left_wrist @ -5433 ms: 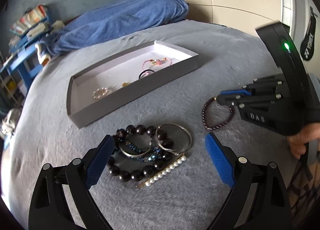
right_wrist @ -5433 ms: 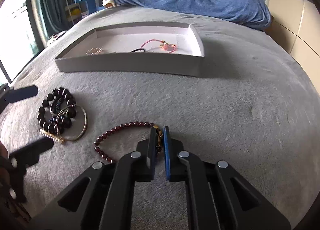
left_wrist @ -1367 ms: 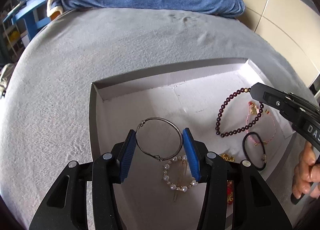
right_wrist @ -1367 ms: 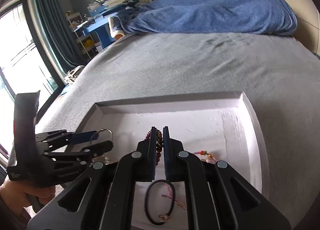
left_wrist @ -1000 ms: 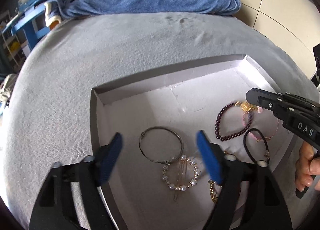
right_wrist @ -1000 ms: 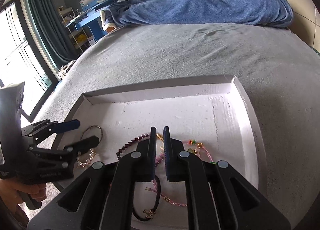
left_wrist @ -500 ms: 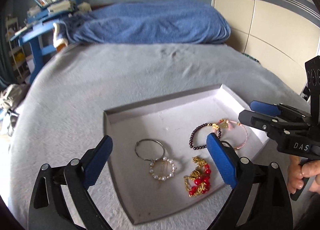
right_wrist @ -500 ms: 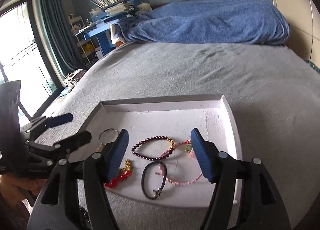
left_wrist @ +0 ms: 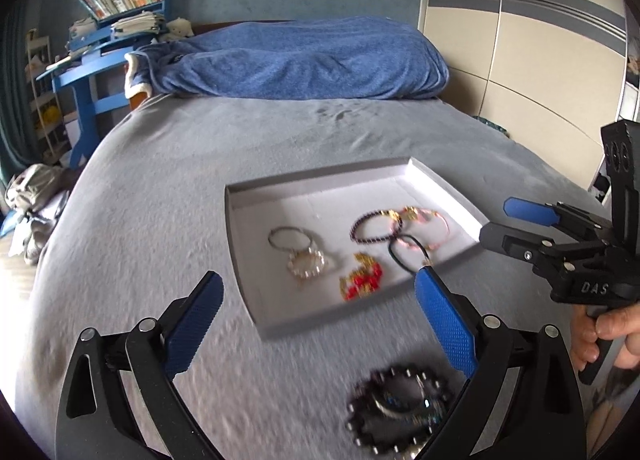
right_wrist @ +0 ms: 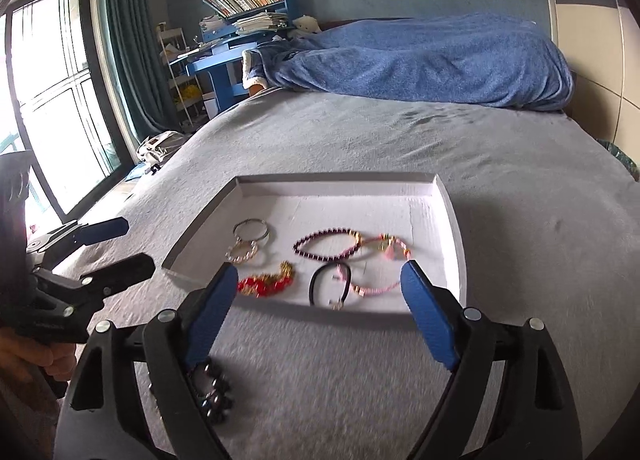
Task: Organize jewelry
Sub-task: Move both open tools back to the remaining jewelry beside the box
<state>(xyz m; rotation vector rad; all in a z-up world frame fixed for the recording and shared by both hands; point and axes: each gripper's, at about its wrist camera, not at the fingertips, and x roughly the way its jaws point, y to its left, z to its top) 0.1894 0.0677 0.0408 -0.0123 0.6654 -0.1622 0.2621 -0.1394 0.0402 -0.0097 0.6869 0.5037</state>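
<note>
Most of the jewelry already lies in the tray on the gray bed. Inside it are a silver ring and a pearl ring on the left, a dark red bead bracelet in the middle, a pink cord bracelet on the right, and a red and gold piece and a black hair tie near the front. One pile of black beads is left on the bed, near the front of the tray. The left gripper is wide open and holds nothing. The right gripper is opening, with nothing between its jaws. I think the bead pile goes in next.
</note>
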